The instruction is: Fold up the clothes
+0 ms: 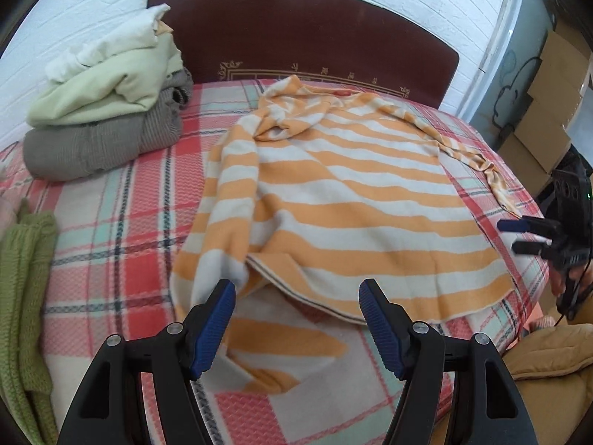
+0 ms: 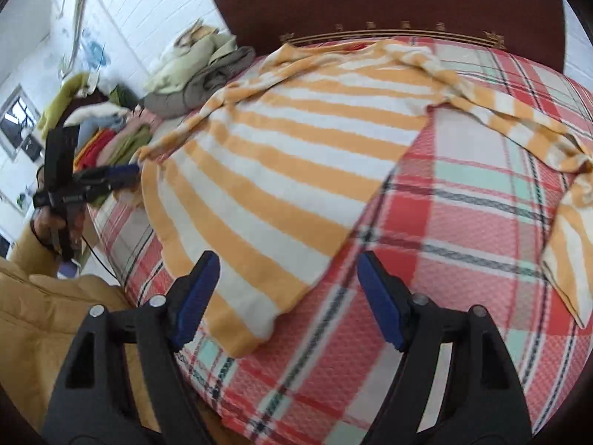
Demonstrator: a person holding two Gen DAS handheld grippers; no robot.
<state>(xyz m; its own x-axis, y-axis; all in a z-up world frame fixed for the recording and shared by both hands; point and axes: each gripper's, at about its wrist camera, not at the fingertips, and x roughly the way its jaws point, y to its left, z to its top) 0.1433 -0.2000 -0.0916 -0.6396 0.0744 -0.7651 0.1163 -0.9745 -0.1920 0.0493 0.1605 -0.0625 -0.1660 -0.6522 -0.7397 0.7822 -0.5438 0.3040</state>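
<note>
light: soft, even daylight | blur: slight | edges: fisheye-warped, vignetted

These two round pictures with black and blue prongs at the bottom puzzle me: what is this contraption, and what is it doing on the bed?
A person holds a two-finger gripper in each hand; each carries a wide-angle camera looking along its fingers. One picture is from the left gripper, the other from the right gripper. Both are open and hold nothing. On the plaid blanket lies an orange-and-white striped sweater, spread out, not yet folded. A stack of folded clothes sits by the headboard.
</note>
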